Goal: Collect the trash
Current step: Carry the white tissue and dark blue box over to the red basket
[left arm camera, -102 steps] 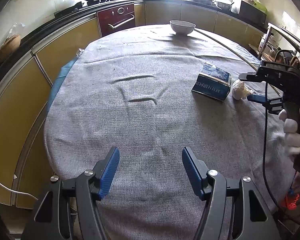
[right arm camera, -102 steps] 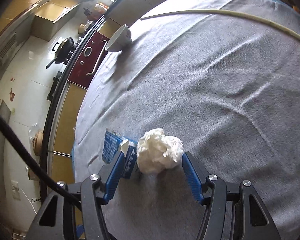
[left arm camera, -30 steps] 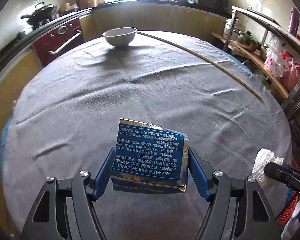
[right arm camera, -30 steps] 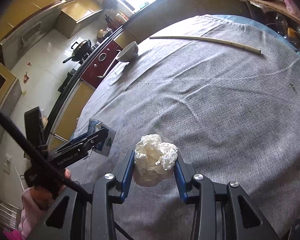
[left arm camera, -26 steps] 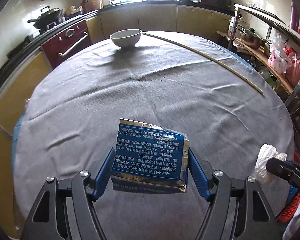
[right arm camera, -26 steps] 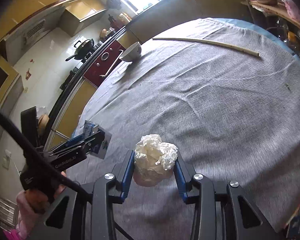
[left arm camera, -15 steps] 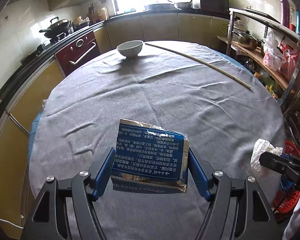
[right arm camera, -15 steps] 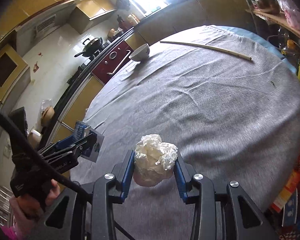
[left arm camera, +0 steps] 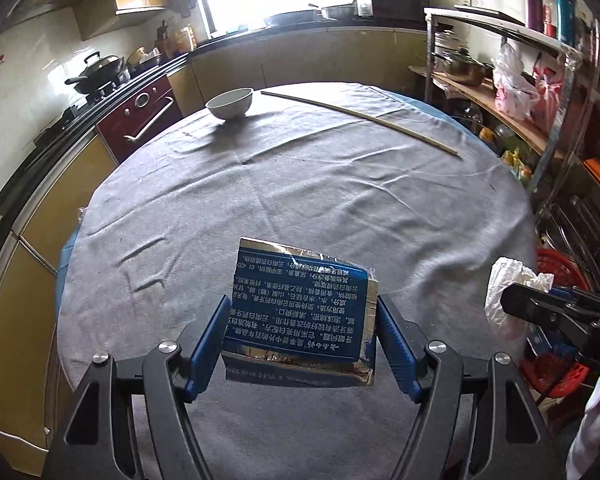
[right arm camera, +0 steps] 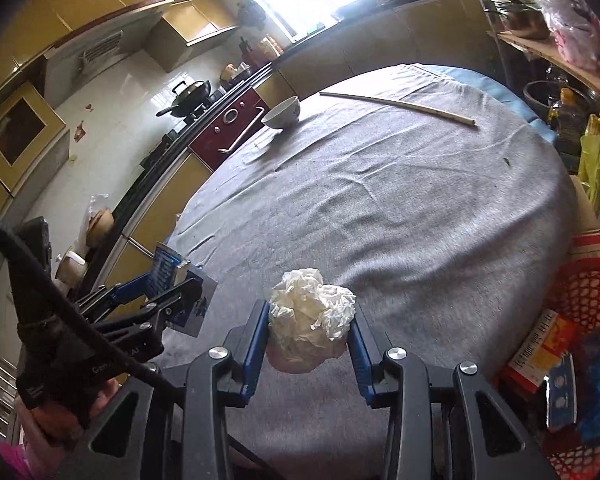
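Blue box sits squeezed in the left gripper, lifted over the near edge of the grey table. Beside it, the right gripper squeezes a white paper ball. Far across the table stands a white bowl, a long stick next to it

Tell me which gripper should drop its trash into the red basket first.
Right, probably. The right gripper, shut on the crumpled tissue, has the red basket just beside it at the table edge. The left gripper holds the blue packet over the grey tablecloth, farther from it.
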{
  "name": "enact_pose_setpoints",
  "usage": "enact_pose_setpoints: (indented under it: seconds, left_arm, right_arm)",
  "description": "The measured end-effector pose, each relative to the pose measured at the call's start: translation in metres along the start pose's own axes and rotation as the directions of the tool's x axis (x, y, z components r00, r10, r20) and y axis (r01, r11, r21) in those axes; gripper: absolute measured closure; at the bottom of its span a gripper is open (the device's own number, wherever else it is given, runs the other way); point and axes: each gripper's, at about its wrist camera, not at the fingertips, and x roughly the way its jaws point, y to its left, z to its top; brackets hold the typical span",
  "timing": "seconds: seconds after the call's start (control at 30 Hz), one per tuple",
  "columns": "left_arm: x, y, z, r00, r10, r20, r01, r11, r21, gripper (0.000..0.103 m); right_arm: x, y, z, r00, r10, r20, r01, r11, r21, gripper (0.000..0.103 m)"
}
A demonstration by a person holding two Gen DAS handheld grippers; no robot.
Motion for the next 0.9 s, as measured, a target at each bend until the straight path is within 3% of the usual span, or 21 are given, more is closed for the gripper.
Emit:
enact_pose_setpoints:
  seconds: [0.9]
  left_arm:
    - [-0.003,-0.055,-0.005,0.998,-0.058,-0.018,0.060,0.990,0.126,0.029]
  right_arm:
    - [-0.030,-0.043,-0.014,0.999,-0.039,0.019,0.037,0.995,0.090,0.062]
